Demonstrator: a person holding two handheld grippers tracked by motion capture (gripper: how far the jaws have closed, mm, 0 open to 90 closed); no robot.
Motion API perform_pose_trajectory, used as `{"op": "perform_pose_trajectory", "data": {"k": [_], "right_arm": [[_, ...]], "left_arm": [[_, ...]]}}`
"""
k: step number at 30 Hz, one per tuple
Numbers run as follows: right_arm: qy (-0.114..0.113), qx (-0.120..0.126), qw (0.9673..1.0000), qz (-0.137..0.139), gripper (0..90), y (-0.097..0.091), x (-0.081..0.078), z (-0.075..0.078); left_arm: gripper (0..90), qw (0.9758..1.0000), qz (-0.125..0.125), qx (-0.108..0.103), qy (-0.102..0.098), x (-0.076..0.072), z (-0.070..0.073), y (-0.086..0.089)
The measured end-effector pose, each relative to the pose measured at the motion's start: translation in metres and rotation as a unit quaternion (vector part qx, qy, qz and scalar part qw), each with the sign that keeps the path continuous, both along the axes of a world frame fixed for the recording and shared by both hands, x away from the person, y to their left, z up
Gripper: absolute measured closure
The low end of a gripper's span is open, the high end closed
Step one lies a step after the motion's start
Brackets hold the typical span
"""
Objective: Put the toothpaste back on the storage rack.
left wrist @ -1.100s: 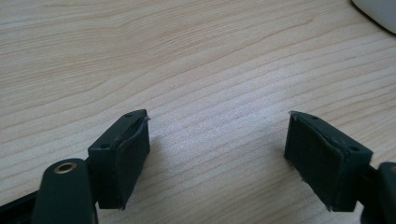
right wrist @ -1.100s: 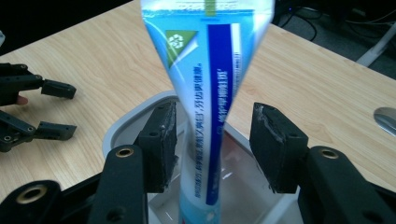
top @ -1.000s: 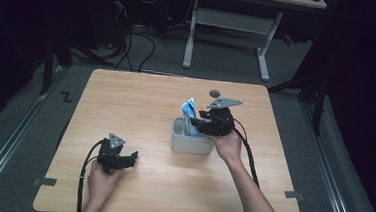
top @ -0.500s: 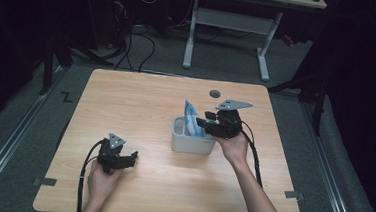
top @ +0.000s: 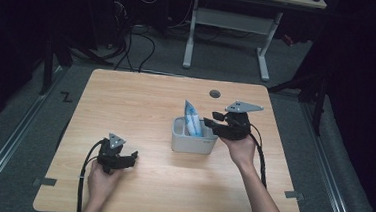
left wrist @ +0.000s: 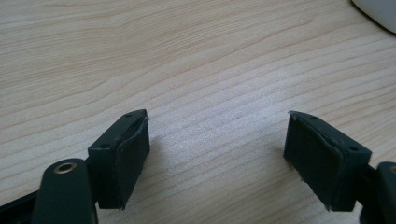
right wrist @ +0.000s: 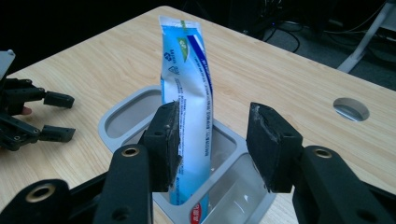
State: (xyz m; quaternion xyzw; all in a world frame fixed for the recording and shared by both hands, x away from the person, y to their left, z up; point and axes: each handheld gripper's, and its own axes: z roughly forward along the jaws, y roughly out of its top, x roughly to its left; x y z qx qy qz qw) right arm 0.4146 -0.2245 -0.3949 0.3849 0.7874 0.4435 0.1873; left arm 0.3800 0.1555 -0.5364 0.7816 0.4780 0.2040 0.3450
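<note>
Centrally on the wooden table (top: 140, 107), one grey container (top: 193, 142) is being kept well clear of every edge, with bare wood left open on all sides. One blue and white pouch (right wrist: 189, 107) is being held upright inside it, its lower end being hidden by the container's rim. The right gripper (right wrist: 212, 144) is being held just beside the container, its jaws having just been closing, with the pouch between them; only one pad is seen against it. The left gripper (left wrist: 217, 156) is being rested low over bare wood near the front edge, jaws spread wide and empty.
</note>
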Motion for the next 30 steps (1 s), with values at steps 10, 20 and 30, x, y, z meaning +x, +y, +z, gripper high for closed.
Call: {"op": "perform_pose_trajectory", "data": {"k": [10,20,30], "right_arm": [[-0.011,0.013,0.9997,-0.016,57.4,-0.015,-0.008,0.003],[-0.013,0.024,0.9993,-0.025,57.7,-0.031,-0.016,0.005],[-0.018,0.032,0.9987,-0.034,58.9,-0.042,-0.023,0.008]], "left_arm": [[22.8,1.0000,0.000,0.000,0.000,0.000,0.000,0.000],[22.8,1.0000,0.000,0.000,0.000,0.000,0.000,0.000],[22.8,1.0000,0.000,0.000,0.000,0.000,0.000,0.000]]}}
